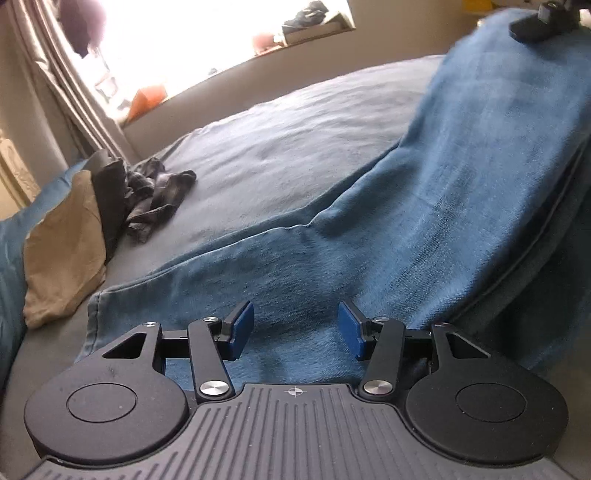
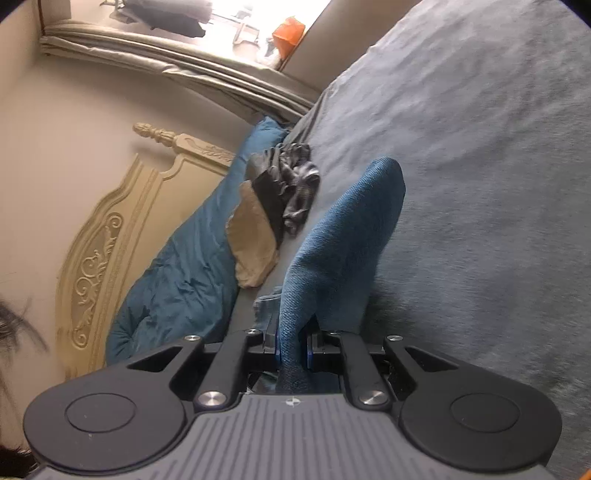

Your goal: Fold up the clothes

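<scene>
A blue garment [image 1: 461, 192] with a hemmed edge lies partly on the grey bed cover [image 1: 288, 140] and rises steeply to the upper right. My left gripper [image 1: 296, 328] stands open just above its lower part, with cloth beneath the blue pads but nothing pinched. At the top right of the left wrist view the right gripper [image 1: 543, 22] holds the raised end. In the right wrist view my right gripper [image 2: 291, 347] is shut on a fold of the blue garment [image 2: 343, 240], which hangs away toward the bed.
A tan folded cloth [image 1: 62, 251], a dark folded piece [image 1: 109, 199] and a crumpled plaid garment [image 1: 155, 192] lie at the left by a teal pillow [image 2: 177, 280]. A carved cream headboard [image 2: 110, 236], curtains [image 1: 66, 81] and a bright window sill [image 1: 258, 48] lie beyond.
</scene>
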A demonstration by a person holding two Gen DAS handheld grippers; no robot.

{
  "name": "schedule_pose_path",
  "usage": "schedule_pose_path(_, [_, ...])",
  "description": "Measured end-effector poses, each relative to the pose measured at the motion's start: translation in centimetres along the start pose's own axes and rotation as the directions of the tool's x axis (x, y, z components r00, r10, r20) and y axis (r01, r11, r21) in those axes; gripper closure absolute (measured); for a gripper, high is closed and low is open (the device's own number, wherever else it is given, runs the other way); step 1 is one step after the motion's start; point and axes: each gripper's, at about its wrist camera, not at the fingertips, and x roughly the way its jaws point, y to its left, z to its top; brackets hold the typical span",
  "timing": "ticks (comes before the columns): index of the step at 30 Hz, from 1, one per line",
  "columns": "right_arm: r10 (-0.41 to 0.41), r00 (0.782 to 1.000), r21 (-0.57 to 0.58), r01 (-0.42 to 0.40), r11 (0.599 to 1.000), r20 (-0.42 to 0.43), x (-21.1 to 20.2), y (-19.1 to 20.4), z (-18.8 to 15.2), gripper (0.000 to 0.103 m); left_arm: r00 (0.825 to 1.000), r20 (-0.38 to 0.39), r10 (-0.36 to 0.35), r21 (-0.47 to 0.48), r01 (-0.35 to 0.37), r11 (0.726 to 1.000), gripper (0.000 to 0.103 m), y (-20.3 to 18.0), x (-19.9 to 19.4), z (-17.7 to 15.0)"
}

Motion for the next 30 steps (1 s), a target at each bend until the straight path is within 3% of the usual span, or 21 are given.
schedule_pose_path(7, [0.056,0.998,-0.053,-0.057,0.997,-0.033,0.6,1.3,0.2,0.091,0.999,0.019,-0.043,-0.081,0.044,0.996,0.052,2.2,1.4,2.9])
schedule_pose_path(12, [0.094,0.994,-0.090,-0.099,0.991,-0.058,1.1,2.2,0.3,0.090,0.997,-0.071,-0.017,-0.163,0.005,0.987,0.052,1.9,4.6,3.8])
schedule_pose_path(16, [0.124,0.989,-0.116,-0.133,0.984,-0.080,1.4,2.9,0.5,0.090,0.999,-0.048,0.002,-0.218,-0.013,0.976,0.052,3.0,4.3,4.6])
schedule_pose_path(20, [0.154,0.982,-0.128,-0.167,0.978,-0.108,2.0,3.3,0.7,0.090,0.998,-0.067,-0.017,-0.194,0.004,0.981,0.052,2.3,5.9,4.4])
schedule_pose_path(25, [0.196,0.972,-0.128,-0.212,0.969,-0.127,2.9,3.9,1.0,0.090,0.999,-0.031,-0.017,-0.233,0.010,0.972,0.052,3.4,4.3,4.0])
schedule_pose_path(30, [0.230,0.964,-0.110,-0.245,0.963,-0.131,3.7,4.3,1.2,0.090,0.997,0.025,-0.077,-0.227,0.080,0.971,0.052,5.3,0.2,1.4])
